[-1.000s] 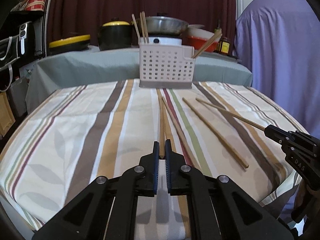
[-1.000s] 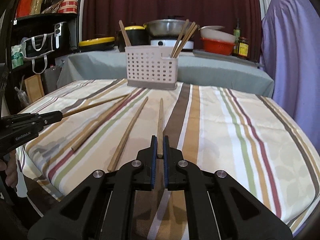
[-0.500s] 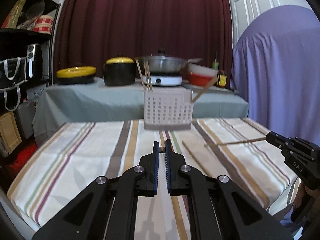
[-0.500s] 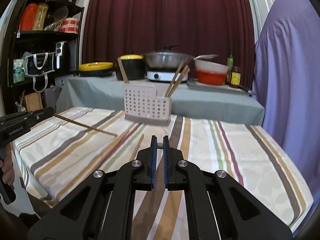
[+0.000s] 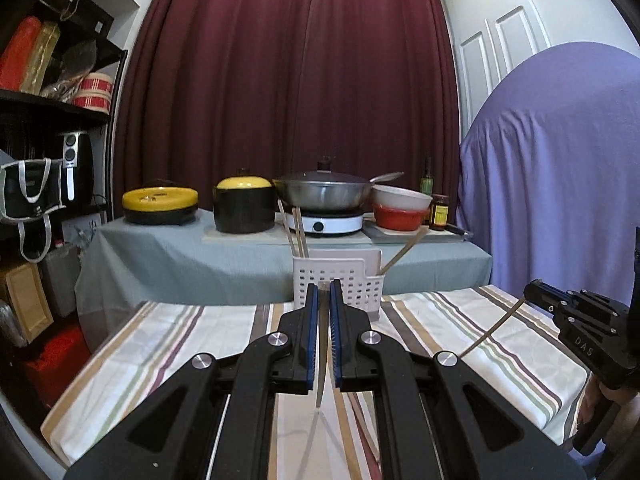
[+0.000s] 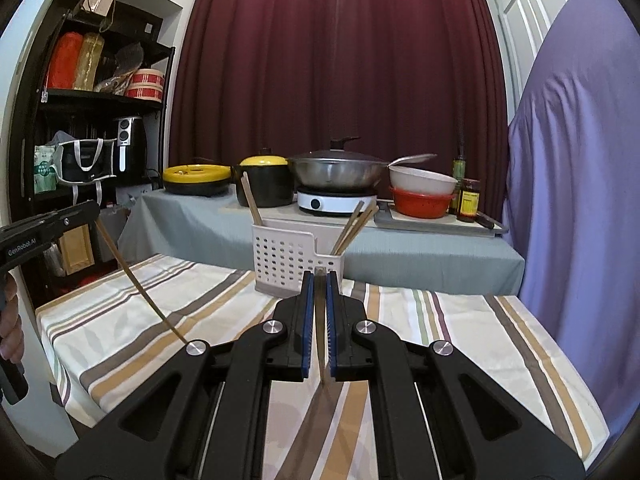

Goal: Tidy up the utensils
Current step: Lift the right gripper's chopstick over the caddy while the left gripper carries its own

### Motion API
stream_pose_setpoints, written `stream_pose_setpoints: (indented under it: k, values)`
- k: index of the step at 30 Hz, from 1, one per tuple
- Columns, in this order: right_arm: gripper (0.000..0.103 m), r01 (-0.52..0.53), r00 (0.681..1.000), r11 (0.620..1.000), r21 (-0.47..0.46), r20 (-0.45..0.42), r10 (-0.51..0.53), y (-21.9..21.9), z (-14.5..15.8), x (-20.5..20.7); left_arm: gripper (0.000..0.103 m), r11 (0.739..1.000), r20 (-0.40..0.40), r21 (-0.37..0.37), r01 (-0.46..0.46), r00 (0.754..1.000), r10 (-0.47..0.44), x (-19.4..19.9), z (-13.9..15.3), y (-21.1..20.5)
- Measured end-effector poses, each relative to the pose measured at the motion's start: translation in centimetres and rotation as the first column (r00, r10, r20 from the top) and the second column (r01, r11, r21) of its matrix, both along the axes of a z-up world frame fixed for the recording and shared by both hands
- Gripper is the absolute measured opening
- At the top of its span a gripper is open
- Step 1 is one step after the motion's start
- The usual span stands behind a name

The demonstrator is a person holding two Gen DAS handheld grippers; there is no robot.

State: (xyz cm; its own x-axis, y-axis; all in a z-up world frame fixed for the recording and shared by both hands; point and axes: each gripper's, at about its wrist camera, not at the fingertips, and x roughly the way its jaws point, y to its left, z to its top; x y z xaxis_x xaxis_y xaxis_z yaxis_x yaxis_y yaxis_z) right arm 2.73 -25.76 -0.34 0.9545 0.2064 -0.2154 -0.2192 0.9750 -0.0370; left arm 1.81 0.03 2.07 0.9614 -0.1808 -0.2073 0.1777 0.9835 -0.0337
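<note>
two wooden chopsticks are held above the striped tablecloth (image 5: 200,332). left gripper (image 5: 323,292) has its jaws clamped on one thin wooden chopstick (image 5: 320,376), tip hanging down. white perforated plastic utensil holder (image 5: 340,280), chopsticks inside, stands beyond at the table's far edge. right gripper (image 6: 320,280) pinches a second wooden chopstick (image 6: 322,344).

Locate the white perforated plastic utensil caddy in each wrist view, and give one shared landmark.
Left wrist: white perforated plastic utensil caddy at centre, partly behind the gripper tips.
Right wrist: caddy left of centre, above the gripper tips.
Shared landmark: steel lidded wok behind it.
</note>
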Motion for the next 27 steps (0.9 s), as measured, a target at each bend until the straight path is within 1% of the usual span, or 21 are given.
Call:
stream_pose_setpoints:
  k: [15,20,25,27]
  values:
    - [0.006,-0.006,1.0,1.0,0.001,-0.007,0.006,0.3,1.1,2.0,0.007,1.0,-0.025,0.001,-0.011,1.0,0.011,0.9,0.7,0.2]
    - [0.006,-0.013,1.0,1.0,0.007,-0.008,0.013,0.5,1.6,3.1,0.007,1.0,-0.045,-0.016,-0.009,0.999,0.008,1.9,1.0,0.7]
    - [0.006,-0.02,1.0,1.0,0.002,0.011,0.02,0.9,2.5,4.3,0.007,1.0,-0.046,-0.022,-0.015,0.999,0.014,3.0,1.7,1.1]
    - [0.006,-0.023,0.999,1.0,-0.001,0.023,0.023,1.1,3.1,5.0,0.007,1.0,-0.034,-0.028,-0.011,0.999,0.01,3.5,2.1,1.2]
